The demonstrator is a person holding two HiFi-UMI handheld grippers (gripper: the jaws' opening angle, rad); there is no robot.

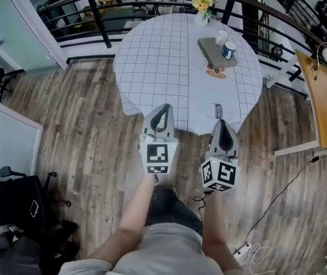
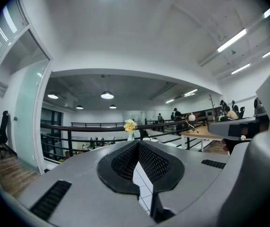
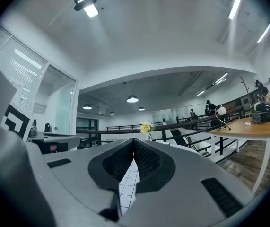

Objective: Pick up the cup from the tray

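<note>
Cup (image 1: 228, 50), blue-banded, sitting on grey tray (image 1: 209, 53) across the tabletop (image 1: 163, 56); seeming light, rigid, slick, breakable; favouring a pinch across its wall. Holding left hand-held gripper (image 1: 163, 110) and right hand-held gripper (image 1: 224, 125) clenched, empty.

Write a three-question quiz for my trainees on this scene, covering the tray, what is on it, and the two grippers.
1. True or false: the left gripper already holds a cup.
2. What stands on the grey tray? A: two cups. B: a kettle. C: a laptop.
3. Fill in: seen from the person, the vase of yellow flowers stands at the round table's ___ edge.

Key
1. False. Its jaws are shut on nothing, as are those of the right gripper. Both are at the near edge, short of the tray.
2. A.
3. Far.
</note>
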